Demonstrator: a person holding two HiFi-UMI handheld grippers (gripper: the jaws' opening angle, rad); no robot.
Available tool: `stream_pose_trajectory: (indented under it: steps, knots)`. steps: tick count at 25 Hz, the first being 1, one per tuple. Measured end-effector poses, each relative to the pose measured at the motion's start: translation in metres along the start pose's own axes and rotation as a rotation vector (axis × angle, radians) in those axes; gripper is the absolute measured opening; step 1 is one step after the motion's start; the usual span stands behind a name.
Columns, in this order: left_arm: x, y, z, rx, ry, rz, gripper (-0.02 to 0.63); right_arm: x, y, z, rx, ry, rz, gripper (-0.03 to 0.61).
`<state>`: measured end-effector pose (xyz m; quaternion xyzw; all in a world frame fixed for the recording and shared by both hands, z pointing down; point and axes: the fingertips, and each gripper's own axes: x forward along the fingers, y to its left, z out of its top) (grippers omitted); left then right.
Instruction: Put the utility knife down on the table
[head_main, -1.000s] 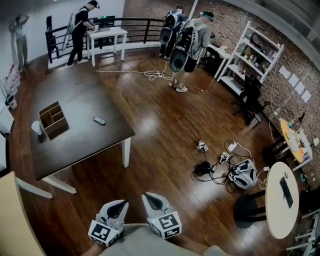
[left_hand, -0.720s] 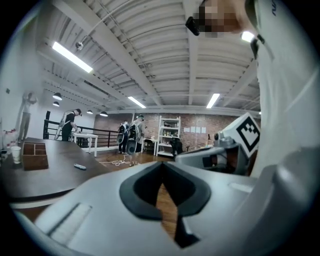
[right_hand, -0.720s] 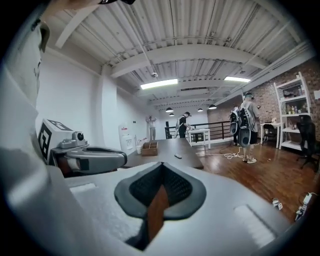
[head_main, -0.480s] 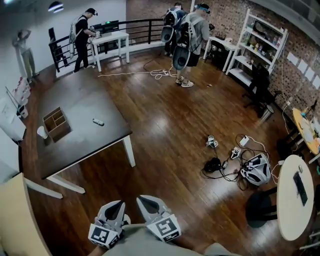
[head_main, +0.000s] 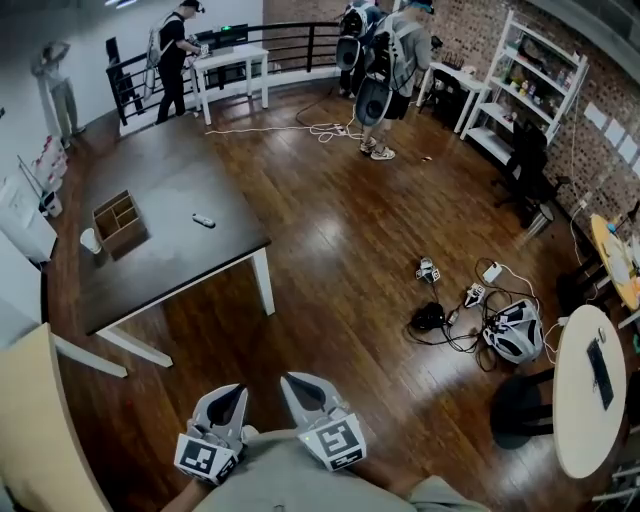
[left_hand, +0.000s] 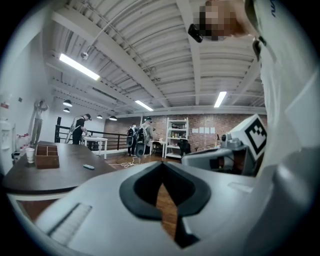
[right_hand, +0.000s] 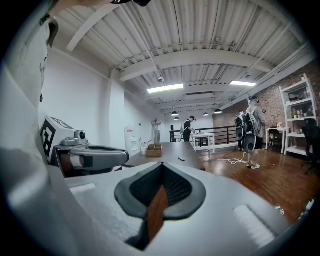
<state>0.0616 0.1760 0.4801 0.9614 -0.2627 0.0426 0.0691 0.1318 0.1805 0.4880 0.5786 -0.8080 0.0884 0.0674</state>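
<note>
The utility knife (head_main: 204, 221) is a small grey object lying on the dark table (head_main: 170, 270), far from both grippers. It also shows as a small shape in the left gripper view (left_hand: 88, 166) and in the right gripper view (right_hand: 181, 159). My left gripper (head_main: 229, 398) and right gripper (head_main: 296, 386) are side by side close to my body at the bottom of the head view, over the wooden floor. Both point toward the table. Each has its jaws shut with nothing between them (left_hand: 161, 166) (right_hand: 162, 166).
A wooden compartment box (head_main: 120, 222) and a white cup (head_main: 90, 240) stand on the table's left part. Several people (head_main: 385, 70) stand at the far end by a white table (head_main: 232, 62). Cables and a helmet (head_main: 515, 330) lie on the floor at right, beside a round white table (head_main: 590, 390).
The head view has shifted, so the table now sits a little higher and nearer the centre. Both grippers have risen slightly and stay shut and empty.
</note>
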Motion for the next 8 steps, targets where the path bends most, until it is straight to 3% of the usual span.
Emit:
stream_pose_trajectory:
  steps: [8]
  knots:
    - [-0.031,0.022,-0.006,0.034,-0.013,-0.026,0.002,0.012,0.031,0.001,0.008,-0.012,-0.027,-0.002]
